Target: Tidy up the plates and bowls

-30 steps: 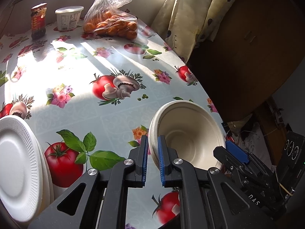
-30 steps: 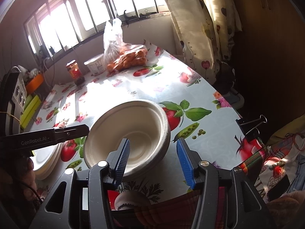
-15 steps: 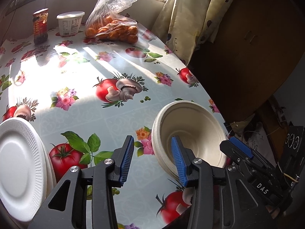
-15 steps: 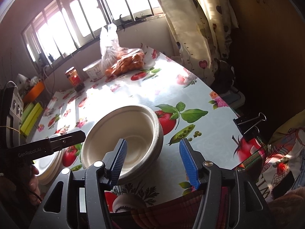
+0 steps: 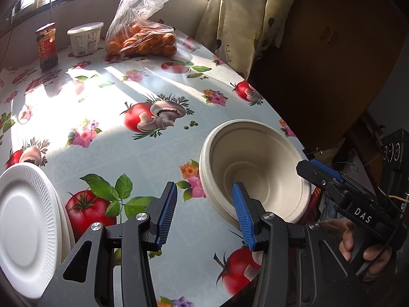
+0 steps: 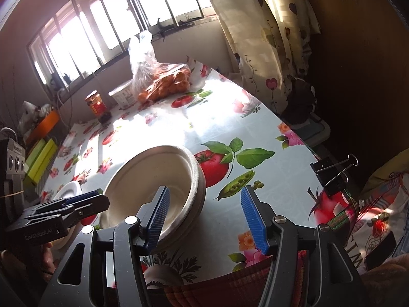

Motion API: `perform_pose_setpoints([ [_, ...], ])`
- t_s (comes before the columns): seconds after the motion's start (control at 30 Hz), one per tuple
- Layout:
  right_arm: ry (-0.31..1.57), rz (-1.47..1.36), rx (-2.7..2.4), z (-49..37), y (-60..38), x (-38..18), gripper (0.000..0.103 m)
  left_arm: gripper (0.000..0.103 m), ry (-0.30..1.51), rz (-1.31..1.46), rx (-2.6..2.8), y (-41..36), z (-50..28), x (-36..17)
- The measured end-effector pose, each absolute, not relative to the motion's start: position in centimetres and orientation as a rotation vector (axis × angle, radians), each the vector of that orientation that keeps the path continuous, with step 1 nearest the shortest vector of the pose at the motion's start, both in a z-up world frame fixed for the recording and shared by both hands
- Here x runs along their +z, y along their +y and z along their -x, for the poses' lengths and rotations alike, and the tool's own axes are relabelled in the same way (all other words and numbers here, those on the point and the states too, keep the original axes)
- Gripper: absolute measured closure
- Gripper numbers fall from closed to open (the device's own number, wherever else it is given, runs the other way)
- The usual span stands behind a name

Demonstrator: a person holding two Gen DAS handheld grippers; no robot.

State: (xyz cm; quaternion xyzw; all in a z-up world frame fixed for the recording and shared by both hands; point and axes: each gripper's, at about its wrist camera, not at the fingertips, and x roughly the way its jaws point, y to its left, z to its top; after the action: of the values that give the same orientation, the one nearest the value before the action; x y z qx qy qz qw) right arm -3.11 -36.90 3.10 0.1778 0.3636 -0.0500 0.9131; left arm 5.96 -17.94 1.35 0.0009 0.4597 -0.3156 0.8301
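Bowls (image 5: pixel 255 171): a nested stack, set on the tablecloth (image 5: pixel 153 153) close to the near right table edge; a nudge could send it off.
Left gripper (image 5: pixel 204 212): jaws have just been opening and are now released; the bowl rim sits near the right pad, nothing gripped. A snag on withdrawal is judged possible.
Right gripper (image 6: pixel 204 215): jaws have just been opening; spread and empty beside the stack.
Plates (image 5: pixel 28 230): stacked at the left, overhang cannot be told.
Binder clip (image 6: pixel 332 174): clamped at the edge, a possible catch point.
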Motion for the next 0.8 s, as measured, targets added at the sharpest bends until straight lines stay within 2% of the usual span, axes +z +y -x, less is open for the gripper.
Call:
perform_pose_setpoints([
  [0.63, 0.793, -0.385, -0.029, 1.5, -37.1, 1.8, 0.046, 0.057, 1.025, 0.052, -0.686, -18.9, -6.4, 0.3],
  [0.8, 0.801, -0.384, -0.027, 1.4, -37.2, 1.5, 0.060, 0.057, 1.029, 0.061, -0.679, -18.9, -6.5, 0.1],
])
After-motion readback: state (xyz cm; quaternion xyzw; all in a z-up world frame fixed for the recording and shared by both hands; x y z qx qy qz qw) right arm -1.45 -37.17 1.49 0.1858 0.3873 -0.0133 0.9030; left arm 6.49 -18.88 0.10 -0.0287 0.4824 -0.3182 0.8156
